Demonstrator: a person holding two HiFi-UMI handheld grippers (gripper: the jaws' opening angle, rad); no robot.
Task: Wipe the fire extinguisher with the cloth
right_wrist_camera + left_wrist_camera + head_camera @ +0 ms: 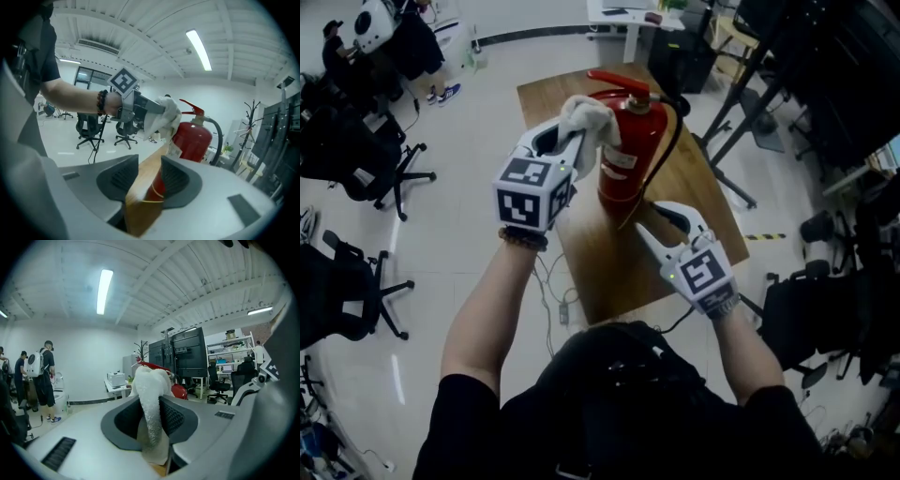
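Note:
A red fire extinguisher (630, 141) with a black hose stands upright on a small wooden table (600, 272). My left gripper (574, 141) is shut on a white cloth (589, 117), which it holds against the extinguisher's upper left side, just below the handle. In the left gripper view the cloth (150, 385) stands up between the jaws, and the extinguisher (178, 391) peeks out behind it. My right gripper (662, 228) is open low at the extinguisher's right, near its base. Between its jaws I see only the table edge (140, 187) and the extinguisher (192, 140) beyond.
Black office chairs (366, 159) stand on the floor to the left. Dark stands and frames (741, 112) crowd the right side. A white desk (623, 19) is at the back, and people (403, 37) stand at the far left. A cable (553, 291) lies by the table.

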